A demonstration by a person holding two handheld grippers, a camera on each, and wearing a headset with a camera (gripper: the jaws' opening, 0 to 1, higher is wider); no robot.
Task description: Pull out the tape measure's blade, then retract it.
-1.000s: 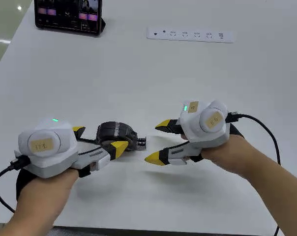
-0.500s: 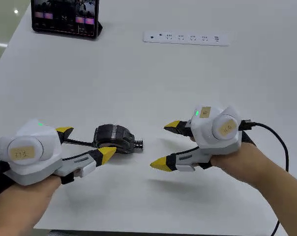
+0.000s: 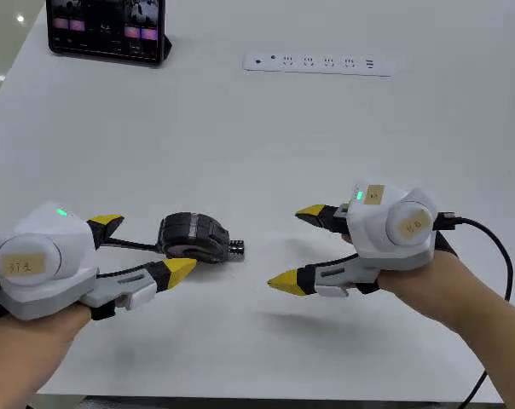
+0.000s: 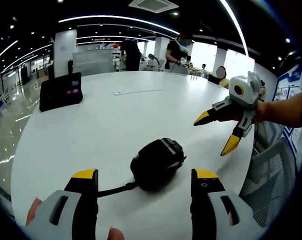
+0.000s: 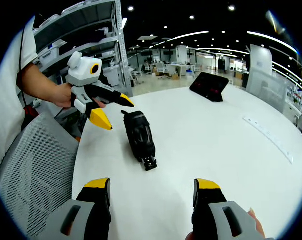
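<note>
Holding both grippers empty, you have the left gripper [image 3: 142, 244] with its jaws spread apart just beside the tape measure [image 3: 192, 238], on its strap side. The right gripper [image 3: 296, 246] is likewise spread, near the tape measure on its hook side and not touching it. The tape measure lies flat on the surface [image 3: 240, 145], with no length of blade drawn out.

The risk, as I judge it, starts with the case. It is rounded, black and ribbed like rubber, so a loose pinch could let it slide on the smooth white surface when you tug. The hook [image 3: 237, 248] is a small metal tab, and your hard yellow-tipped jaws may slip off it, letting the blade snap back. The thin black strap [image 3: 134, 245] could snag a jaw.

Beyond the tape measure lie a flat white power strip [image 3: 319, 63] and, farther off, a dark tablet [image 3: 104, 30].
</note>
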